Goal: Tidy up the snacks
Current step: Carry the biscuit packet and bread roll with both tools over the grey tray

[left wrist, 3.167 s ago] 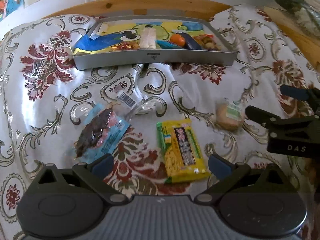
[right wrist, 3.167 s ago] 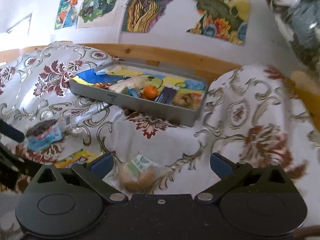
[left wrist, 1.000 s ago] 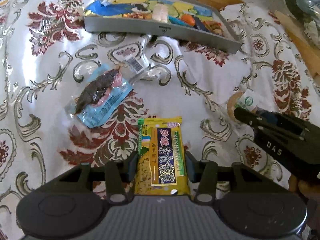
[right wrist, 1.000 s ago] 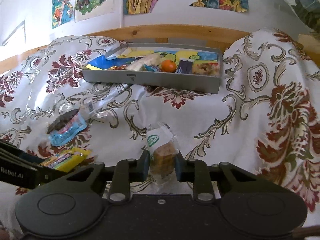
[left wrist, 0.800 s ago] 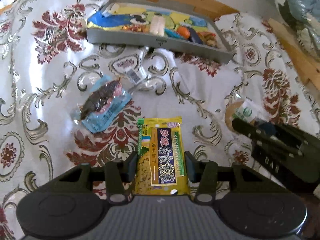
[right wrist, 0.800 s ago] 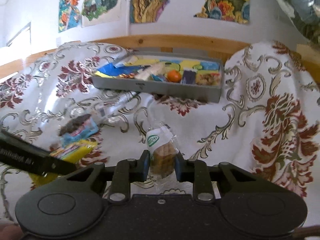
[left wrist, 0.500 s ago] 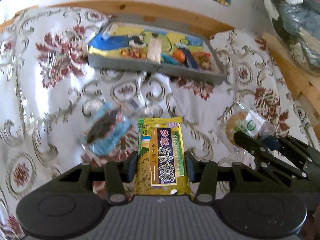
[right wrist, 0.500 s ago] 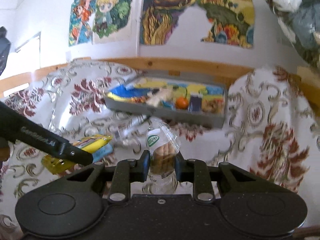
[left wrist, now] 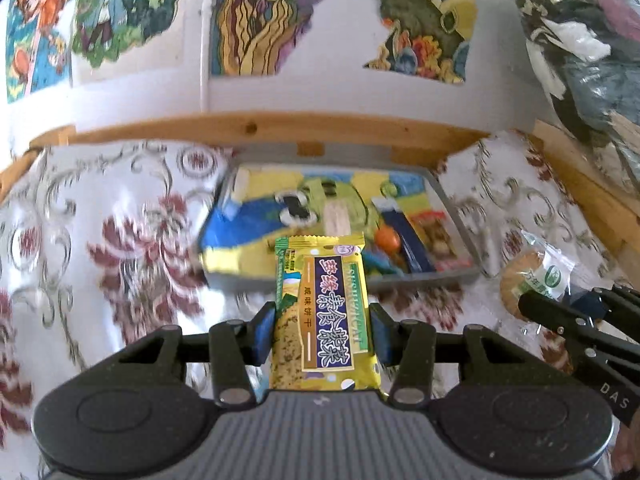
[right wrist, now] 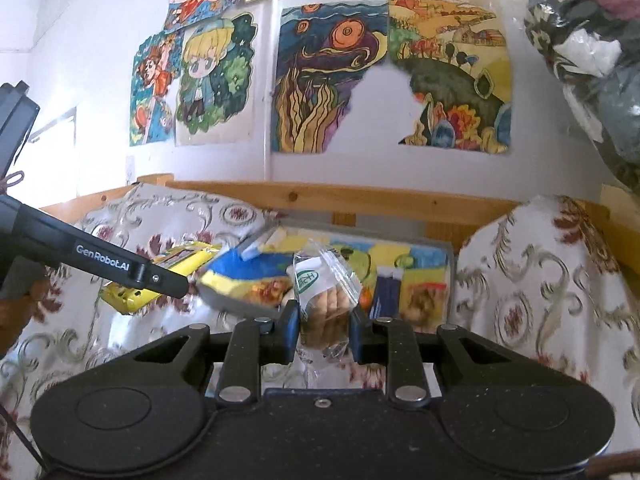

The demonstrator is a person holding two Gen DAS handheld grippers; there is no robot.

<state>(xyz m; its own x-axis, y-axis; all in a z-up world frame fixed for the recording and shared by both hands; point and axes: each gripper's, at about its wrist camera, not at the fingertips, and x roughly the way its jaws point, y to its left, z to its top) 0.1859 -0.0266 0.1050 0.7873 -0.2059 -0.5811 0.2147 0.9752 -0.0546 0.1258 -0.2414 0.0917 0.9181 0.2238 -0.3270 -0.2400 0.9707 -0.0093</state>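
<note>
My left gripper [left wrist: 322, 330] is shut on a yellow biscuit packet [left wrist: 323, 308], held up in the air in front of the grey tray [left wrist: 456, 216]. My right gripper [right wrist: 323, 330] is shut on a clear-wrapped round biscuit [right wrist: 326, 304], also lifted and close to the tray [right wrist: 450, 268]. In the left wrist view the wrapped biscuit [left wrist: 528, 278] shows at the right, with the other gripper's arm below it. The right wrist view shows the yellow packet [right wrist: 160, 276] at the left behind the other gripper's black finger. The tray holds several snacks, among them a small orange [left wrist: 388, 238].
The tray rests on a floral cloth [left wrist: 120, 248] against a wooden rail [left wrist: 280, 126] and a wall with drawings [right wrist: 328, 80]. A bag of clothes [left wrist: 592, 52] hangs at the upper right. The tray's contents are partly hidden behind both held snacks.
Both grippers shut on their snacks, lifted them off the cloth and moved toward the tray. The views have tilted up to the wall. The blue packet on the cloth has dropped out of sight.
</note>
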